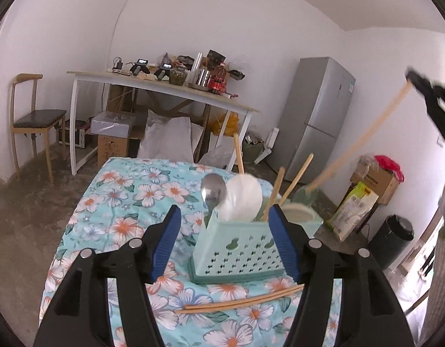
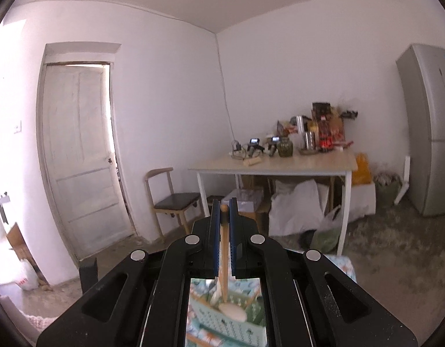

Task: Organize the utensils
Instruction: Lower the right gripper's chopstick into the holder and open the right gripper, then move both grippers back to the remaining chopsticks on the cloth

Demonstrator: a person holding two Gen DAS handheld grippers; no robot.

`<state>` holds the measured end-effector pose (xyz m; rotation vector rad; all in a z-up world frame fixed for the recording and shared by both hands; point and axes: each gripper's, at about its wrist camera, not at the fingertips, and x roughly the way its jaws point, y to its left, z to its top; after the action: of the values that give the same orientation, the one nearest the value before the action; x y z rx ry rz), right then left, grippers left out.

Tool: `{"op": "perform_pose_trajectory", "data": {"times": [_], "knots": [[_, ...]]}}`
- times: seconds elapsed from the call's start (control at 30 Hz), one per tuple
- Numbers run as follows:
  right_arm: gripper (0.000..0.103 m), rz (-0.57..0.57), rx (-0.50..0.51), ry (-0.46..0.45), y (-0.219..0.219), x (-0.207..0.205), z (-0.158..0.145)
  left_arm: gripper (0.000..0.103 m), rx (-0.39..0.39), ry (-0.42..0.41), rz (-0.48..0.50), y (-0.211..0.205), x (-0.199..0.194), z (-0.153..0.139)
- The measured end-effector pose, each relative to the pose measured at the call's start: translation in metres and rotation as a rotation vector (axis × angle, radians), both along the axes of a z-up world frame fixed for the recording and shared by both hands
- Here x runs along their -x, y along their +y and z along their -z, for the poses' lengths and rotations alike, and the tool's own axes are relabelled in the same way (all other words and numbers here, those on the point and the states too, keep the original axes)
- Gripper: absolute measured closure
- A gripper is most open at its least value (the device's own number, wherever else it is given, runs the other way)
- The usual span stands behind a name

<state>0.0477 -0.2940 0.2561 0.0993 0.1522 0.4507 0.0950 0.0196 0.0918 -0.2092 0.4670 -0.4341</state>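
Right wrist view: we pinch the wooden ladle (image 2: 223,248) by its handle top, bowl hanging over the holder (image 1: 237,248); our left gripper (image 1: 225,243) spreads around the holder, steadying it, we judge

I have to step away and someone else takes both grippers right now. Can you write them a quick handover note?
Right gripper: shut on the top end of a long wooden-handled utensil, its pale green head low by the mint-green perforated plastic utensil basket.
Left gripper: open, holding nothing, jaws either side of the basket.
Done: a steel spoon, a white ladle and several wooden-handled pieces stand in the basket.
Left: lower and release the held utensil; a pair of wooden chopsticks lies on the floral tablecloth in front of the basket.
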Motion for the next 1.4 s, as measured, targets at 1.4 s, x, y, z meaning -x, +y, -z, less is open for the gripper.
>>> {"op": "perform_pose_trajectory", "data": {"times": [1.4], "knots": [[0.062,0.126,-0.255,0.45,-0.054,-0.029,0.151,0.041,-0.238,0.265,0.141,-0.072,0.03,0.104]]}}
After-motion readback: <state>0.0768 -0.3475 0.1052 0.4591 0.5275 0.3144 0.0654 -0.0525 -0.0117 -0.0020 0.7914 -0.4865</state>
